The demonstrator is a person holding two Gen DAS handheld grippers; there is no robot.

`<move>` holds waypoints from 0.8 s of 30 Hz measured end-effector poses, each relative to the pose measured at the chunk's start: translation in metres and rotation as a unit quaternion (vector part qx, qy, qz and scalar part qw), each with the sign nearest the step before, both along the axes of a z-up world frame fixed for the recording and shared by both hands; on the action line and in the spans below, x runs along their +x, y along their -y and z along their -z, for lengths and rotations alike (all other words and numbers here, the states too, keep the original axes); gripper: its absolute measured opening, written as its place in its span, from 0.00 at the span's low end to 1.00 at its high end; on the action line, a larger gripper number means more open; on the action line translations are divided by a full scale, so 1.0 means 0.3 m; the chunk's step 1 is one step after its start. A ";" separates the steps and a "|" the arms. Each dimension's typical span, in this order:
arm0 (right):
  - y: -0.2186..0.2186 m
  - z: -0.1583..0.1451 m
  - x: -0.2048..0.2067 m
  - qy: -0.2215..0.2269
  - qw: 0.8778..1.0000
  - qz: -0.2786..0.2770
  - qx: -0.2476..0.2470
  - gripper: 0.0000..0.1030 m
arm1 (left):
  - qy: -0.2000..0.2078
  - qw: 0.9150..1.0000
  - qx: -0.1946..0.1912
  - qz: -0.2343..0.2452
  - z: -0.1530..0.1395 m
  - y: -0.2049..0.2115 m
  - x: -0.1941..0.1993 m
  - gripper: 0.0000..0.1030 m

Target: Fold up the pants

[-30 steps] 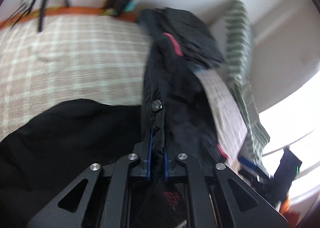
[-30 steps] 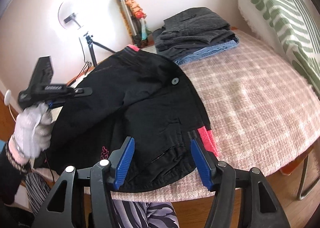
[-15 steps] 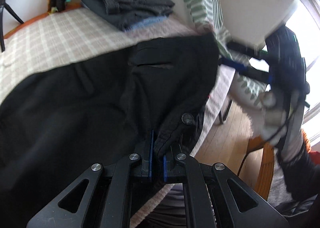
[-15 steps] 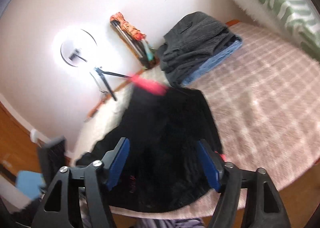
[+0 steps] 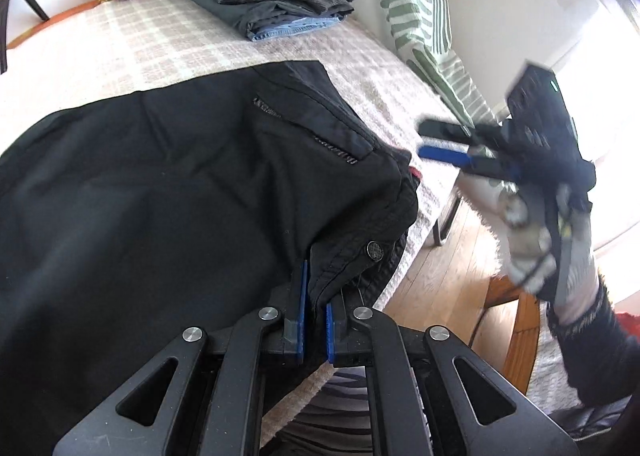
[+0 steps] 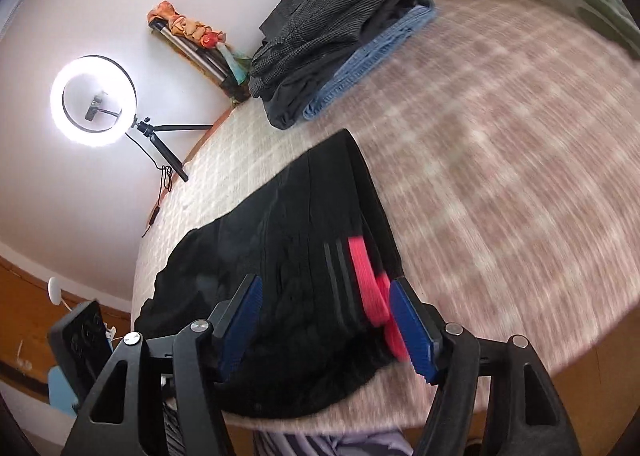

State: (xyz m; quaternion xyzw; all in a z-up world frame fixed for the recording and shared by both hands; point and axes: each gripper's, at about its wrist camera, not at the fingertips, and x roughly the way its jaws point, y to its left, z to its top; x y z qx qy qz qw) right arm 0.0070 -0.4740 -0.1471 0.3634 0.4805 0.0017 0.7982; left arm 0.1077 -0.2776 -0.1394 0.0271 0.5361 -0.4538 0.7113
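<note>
Pants [image 5: 160,184] lie at our table's [image 5: 120,44] near edge; our left gripper [image 5: 314,320] pinches their waistband, while our right gripper's [image 6: 326,320] jaws, narrowing, straddle them without pressing.

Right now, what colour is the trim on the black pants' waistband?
Bright pink trim, clearest in the right wrist view.

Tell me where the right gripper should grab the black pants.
Take the pants at the free waistband corner by the pink trim, coming in from the bed's near edge. The left gripper already pinches the button end; the right gripper, closing, straddles that hem.
</note>
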 end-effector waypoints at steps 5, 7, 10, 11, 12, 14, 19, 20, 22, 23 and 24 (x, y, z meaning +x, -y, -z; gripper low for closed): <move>-0.027 -0.002 -0.093 -0.008 0.999 -0.003 0.043 0.67 | -0.009 1.000 -0.016 -0.007 -0.018 -0.017 0.008 0.05; -0.036 0.022 -0.096 -0.008 0.997 -0.005 0.077 0.67 | -0.008 1.000 -0.018 -0.008 -0.023 -0.021 0.009 0.05; -0.047 0.072 -0.065 -0.006 0.992 0.007 0.124 0.67 | -0.005 1.000 -0.016 -0.005 -0.025 -0.019 0.003 0.05; -0.047 0.091 -0.046 0.000 0.990 0.016 0.141 0.67 | -0.004 1.000 -0.015 -0.004 -0.024 -0.022 -0.001 0.05; -0.044 0.108 -0.031 0.003 0.988 0.028 0.152 0.67 | -0.004 1.000 -0.013 -0.004 -0.022 -0.022 -0.006 0.05; -0.043 0.133 -0.005 0.006 0.985 0.047 0.165 0.56 | -0.005 1.000 -0.007 -0.004 -0.015 -0.026 -0.015 0.05; -0.072 0.124 0.022 0.006 0.993 0.043 0.109 0.21 | -0.057 0.998 -0.008 -0.008 -0.032 -0.090 0.001 0.15; -0.073 0.103 0.015 0.011 0.995 0.042 0.091 0.20 | -0.048 0.999 -0.014 -0.015 -0.050 -0.124 0.002 0.16; -0.071 0.073 -0.002 0.022 0.996 0.038 0.083 0.18 | -0.012 0.999 -0.011 -0.042 -0.092 -0.219 0.010 0.16; -0.071 0.058 -0.013 0.025 0.996 0.037 0.080 0.18 | -0.003 0.999 -0.006 -0.053 -0.101 -0.256 0.015 0.16; -0.076 0.043 -0.022 0.027 0.996 0.034 0.076 0.17 | 0.004 0.998 0.000 -0.065 -0.107 -0.300 0.019 0.17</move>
